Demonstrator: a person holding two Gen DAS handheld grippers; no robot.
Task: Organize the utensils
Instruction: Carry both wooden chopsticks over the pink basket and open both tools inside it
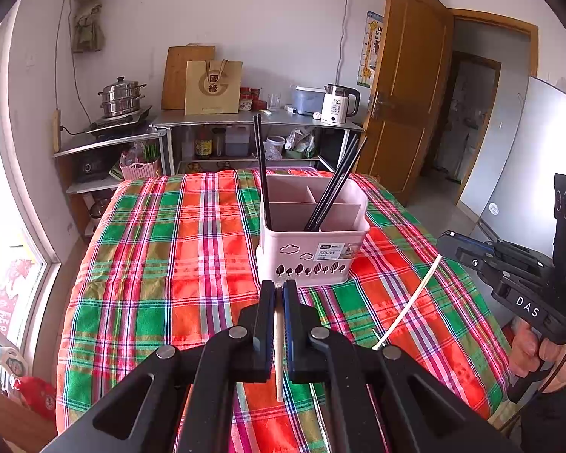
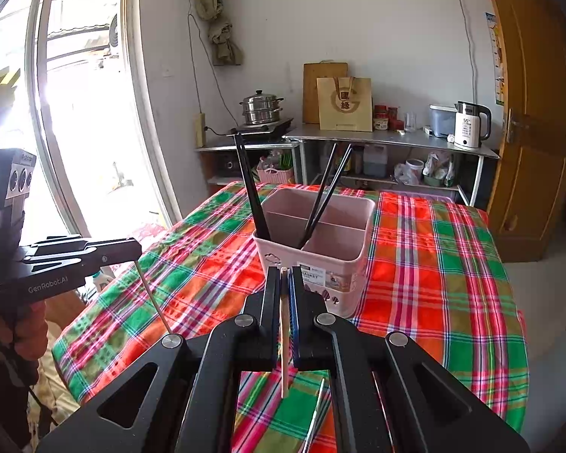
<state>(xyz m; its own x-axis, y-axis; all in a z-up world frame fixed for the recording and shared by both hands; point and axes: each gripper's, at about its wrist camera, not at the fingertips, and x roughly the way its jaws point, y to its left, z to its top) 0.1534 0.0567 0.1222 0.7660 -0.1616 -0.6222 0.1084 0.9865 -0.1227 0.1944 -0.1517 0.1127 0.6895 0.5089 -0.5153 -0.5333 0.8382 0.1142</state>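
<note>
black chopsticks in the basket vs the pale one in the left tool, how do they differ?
Colour: the black chopsticks are dark, the pale chopstick is light wood-coloured.
Place: the black ones stand leaning in the pink basket; the pale one is clamped in the left tool.
Shared: slim, straight sticks.

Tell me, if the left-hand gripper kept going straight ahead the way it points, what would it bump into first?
Most likely the pale pink plastic utensil basket on the plaid tablecloth. The left gripper, shut on a light wooden chopstick, points at its front wall; depth is hard to judge.
</note>
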